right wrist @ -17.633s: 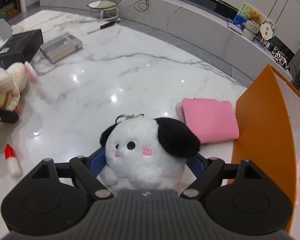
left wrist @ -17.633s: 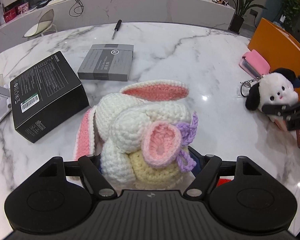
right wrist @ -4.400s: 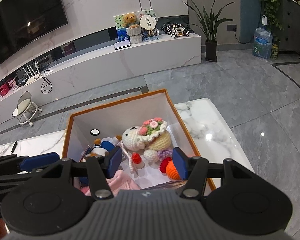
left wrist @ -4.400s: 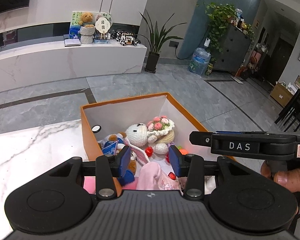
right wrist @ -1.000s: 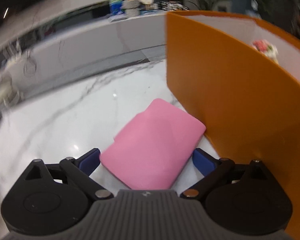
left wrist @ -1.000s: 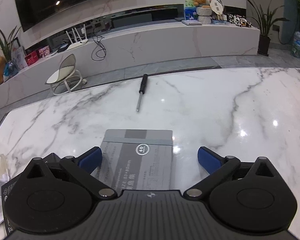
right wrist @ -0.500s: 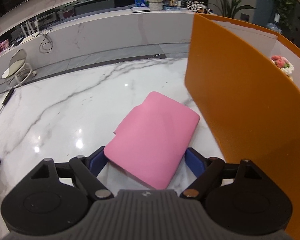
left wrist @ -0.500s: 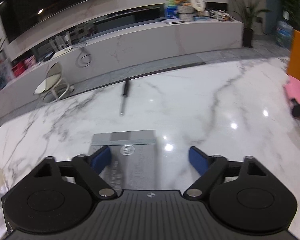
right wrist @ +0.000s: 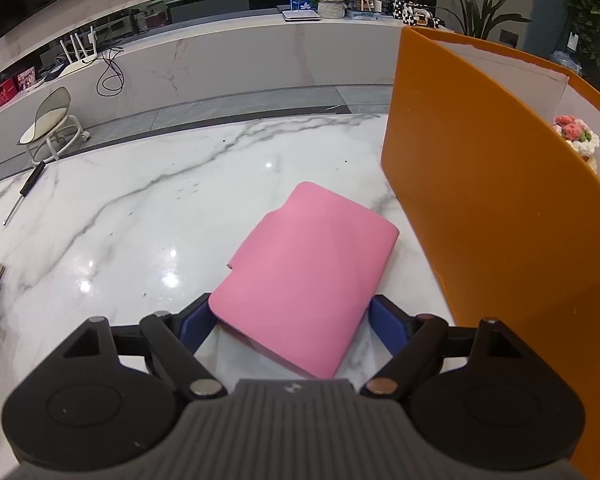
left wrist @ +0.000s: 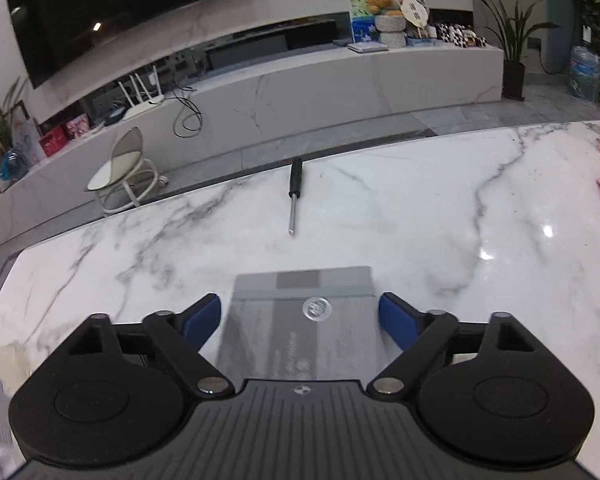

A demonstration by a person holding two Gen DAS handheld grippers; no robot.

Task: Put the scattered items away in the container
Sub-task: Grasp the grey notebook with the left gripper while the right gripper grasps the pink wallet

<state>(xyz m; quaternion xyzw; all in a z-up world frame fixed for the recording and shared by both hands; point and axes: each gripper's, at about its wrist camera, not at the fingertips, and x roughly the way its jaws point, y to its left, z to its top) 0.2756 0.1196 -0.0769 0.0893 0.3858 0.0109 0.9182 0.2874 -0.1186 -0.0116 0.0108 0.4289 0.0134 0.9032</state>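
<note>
Left gripper [left wrist: 300, 312] is straddling the grey box [left wrist: 302, 320] on the table [left wrist: 420, 208], jaws just reopened, released. Right gripper [right wrist: 288, 320] is bracketing the pink pouch [right wrist: 308, 268] beside the orange container [right wrist: 492, 216], contact unclear. Slipping is likely if either closes off-centre.

My left claw [left wrist: 300, 316] straddles a flat grey box [left wrist: 302, 320] lying on the marble tabletop [left wrist: 420, 220], pads clear of its sides. Beyond its far edge lies a black-handled screwdriver [left wrist: 293, 194], tip toward me. My right claw [right wrist: 288, 320] flanks a flat pink wallet [right wrist: 304, 272] lying at an angle, just left of the tall orange container [right wrist: 500, 208], a crocheted toy [right wrist: 578, 136] visible inside.
</note>
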